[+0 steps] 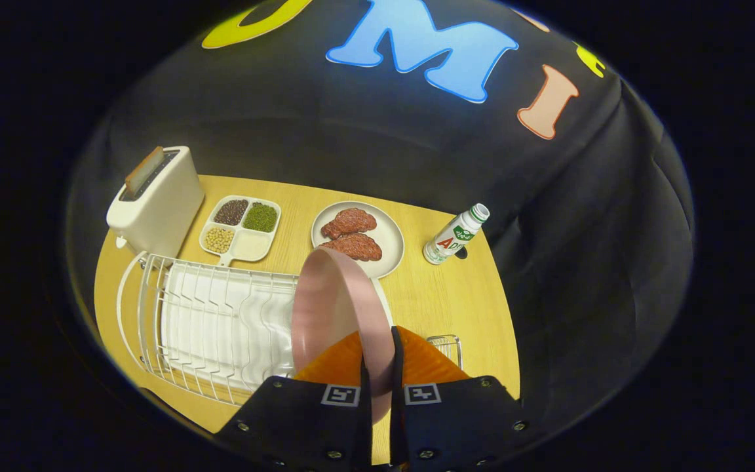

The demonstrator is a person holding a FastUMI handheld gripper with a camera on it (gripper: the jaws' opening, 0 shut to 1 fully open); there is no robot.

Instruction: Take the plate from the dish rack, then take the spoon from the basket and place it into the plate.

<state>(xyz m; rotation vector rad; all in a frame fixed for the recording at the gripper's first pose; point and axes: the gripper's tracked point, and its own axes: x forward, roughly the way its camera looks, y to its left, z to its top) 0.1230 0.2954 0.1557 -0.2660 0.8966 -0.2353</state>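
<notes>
Gripper [381, 367] fingers are clamped on the pink plate [335, 308], held on edge above the dish rack [207, 328]. I'd tilt it flat, then lower it toward four o'clock, clear of the basket [446, 344].

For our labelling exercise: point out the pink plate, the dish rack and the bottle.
pink plate [325, 308], gripper view, its inner face.
dish rack [213, 321], gripper view, its wire ribs.
bottle [451, 240], gripper view, its labelled body.

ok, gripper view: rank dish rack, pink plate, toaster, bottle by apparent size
1. dish rack
2. pink plate, held upright in the shut claw; its nearness to the camera inflates it
3. toaster
4. bottle
</notes>
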